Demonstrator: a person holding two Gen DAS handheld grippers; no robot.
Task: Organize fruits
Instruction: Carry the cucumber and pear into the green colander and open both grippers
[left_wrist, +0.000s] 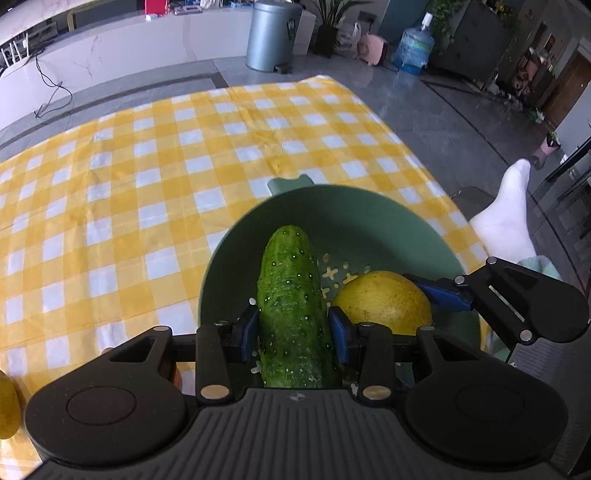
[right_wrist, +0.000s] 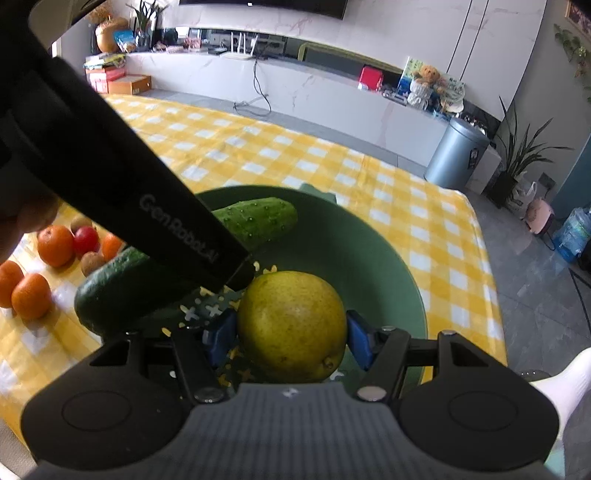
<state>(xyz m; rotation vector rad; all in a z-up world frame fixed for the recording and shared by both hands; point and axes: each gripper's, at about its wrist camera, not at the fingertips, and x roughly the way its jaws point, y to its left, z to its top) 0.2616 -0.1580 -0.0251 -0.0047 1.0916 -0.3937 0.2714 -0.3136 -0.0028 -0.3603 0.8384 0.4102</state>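
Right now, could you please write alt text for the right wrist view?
The right gripper holds a yellow pear over a green bowl on a yellow checked cloth. The left gripper holds a cucumber over the bowl; oranges lie at left.

Dark green, pale-speckled cucumber (left_wrist: 291, 306); yellow-green pear (right_wrist: 291, 326); sage-green colander (left_wrist: 369, 221); yellow-and-white checked cloth (left_wrist: 147, 166); orange tangerines (right_wrist: 55, 245).

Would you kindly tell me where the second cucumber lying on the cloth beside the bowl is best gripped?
Grip the dark cucumber across its middle, coming from above with jaws spanning its narrow width; it lies flat on the checked cloth, and its rounded ends would slip.
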